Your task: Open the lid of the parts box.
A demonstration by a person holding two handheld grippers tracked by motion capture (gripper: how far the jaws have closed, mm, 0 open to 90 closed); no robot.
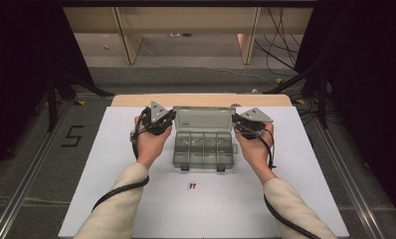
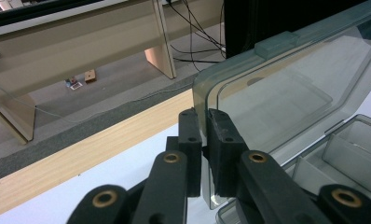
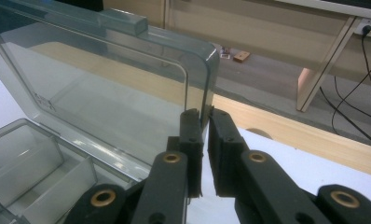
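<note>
Fingers of both grippers pinch upright lid side edges, long axis crosswise.

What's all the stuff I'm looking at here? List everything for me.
Compartment box: one, smoky clear plastic, middle of the white board, compartments look empty.
Lid: one, same clear plastic, raised at the box's far side, each side edge pinched by a gripper.
White board: one, covering the table.
Wooden table edge: one, light wood, beyond the board.
Small mark: one, red and blue, on the board near the person; too small to identify.
Number 5: one, black, on the floor at left.
Left gripper: one, black, shut on the lid's left edge.
Right gripper: one, black, shut on the lid's right edge.
Sleeves: two, cream.
</note>
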